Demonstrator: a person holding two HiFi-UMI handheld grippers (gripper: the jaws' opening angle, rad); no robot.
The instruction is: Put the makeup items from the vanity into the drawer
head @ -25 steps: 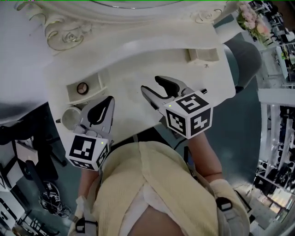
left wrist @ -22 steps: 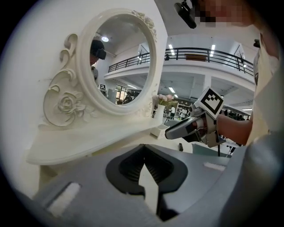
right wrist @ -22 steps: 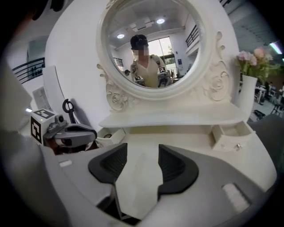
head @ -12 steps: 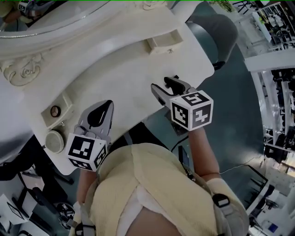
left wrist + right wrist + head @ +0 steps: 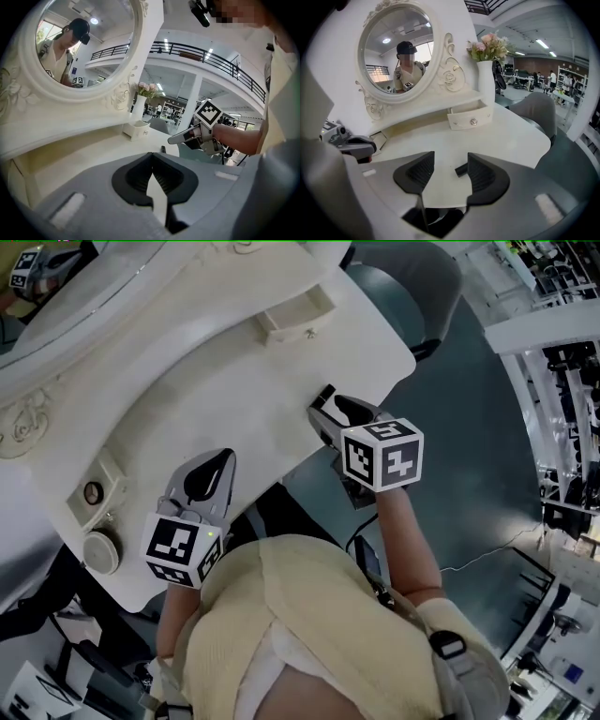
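Observation:
A small black makeup stick [image 5: 462, 169] lies on the white vanity top [image 5: 206, 390] near its front right edge. It also shows in the head view [image 5: 324, 394] and the left gripper view [image 5: 162, 149]. My right gripper [image 5: 328, 411] hovers over it, open, and the stick shows between the jaws [image 5: 451, 171] close to the right one, untouched. My left gripper [image 5: 219, 461] hangs above the vanity's front edge, its jaws closed together [image 5: 151, 160] with nothing in them.
A small closed drawer [image 5: 298, 310] stands at the vanity's back right, beside a vase of flowers [image 5: 487, 70]. An open little drawer [image 5: 91, 493] and a round jar [image 5: 100, 551] are at the left. The oval mirror [image 5: 396, 54] rises behind. A grey chair [image 5: 412, 287] stands beyond the right edge.
The head view has swung, so the vanity now sits further up and left. My right gripper has moved to the vanity's right front edge, over the black stick. The left gripper has barely moved.

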